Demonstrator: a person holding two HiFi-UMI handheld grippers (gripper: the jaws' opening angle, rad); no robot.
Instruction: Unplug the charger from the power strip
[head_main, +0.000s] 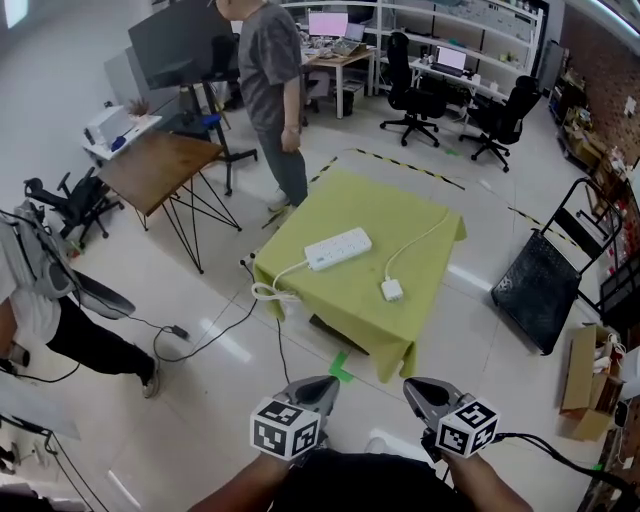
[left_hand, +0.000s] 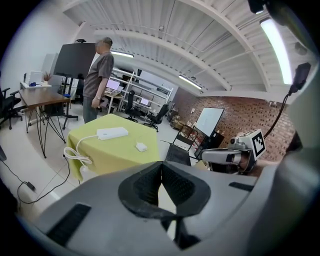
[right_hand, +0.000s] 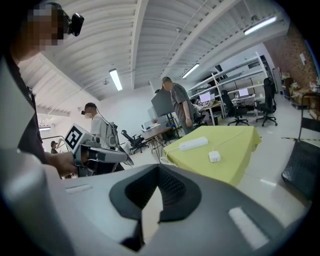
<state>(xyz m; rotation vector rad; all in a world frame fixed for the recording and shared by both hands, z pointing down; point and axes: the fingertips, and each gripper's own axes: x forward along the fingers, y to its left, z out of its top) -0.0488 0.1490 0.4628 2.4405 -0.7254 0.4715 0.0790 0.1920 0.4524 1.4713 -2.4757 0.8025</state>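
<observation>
A white power strip (head_main: 338, 248) lies on the table's yellow-green cloth (head_main: 345, 205), and its cord hangs coiled off the left edge (head_main: 272, 292). A small white charger (head_main: 391, 290) lies on the cloth apart from the strip, its thin cable running off toward the far right edge. Both also show in the left gripper view, strip (left_hand: 112, 133) and charger (left_hand: 141, 147), and in the right gripper view, strip (right_hand: 193, 143) and charger (right_hand: 214, 157). My left gripper (head_main: 322, 384) (left_hand: 161, 168) and right gripper (head_main: 412, 386) (right_hand: 159, 171) hover side by side well short of the table, both shut and empty.
A person (head_main: 272, 90) stands at the table's far left corner, and another (head_main: 40, 300) is at the left edge. A wooden table (head_main: 160, 165) is at the left, a black folding frame (head_main: 545, 285) and a cardboard box (head_main: 585, 380) at the right. A cable (head_main: 190, 335) trails on the floor.
</observation>
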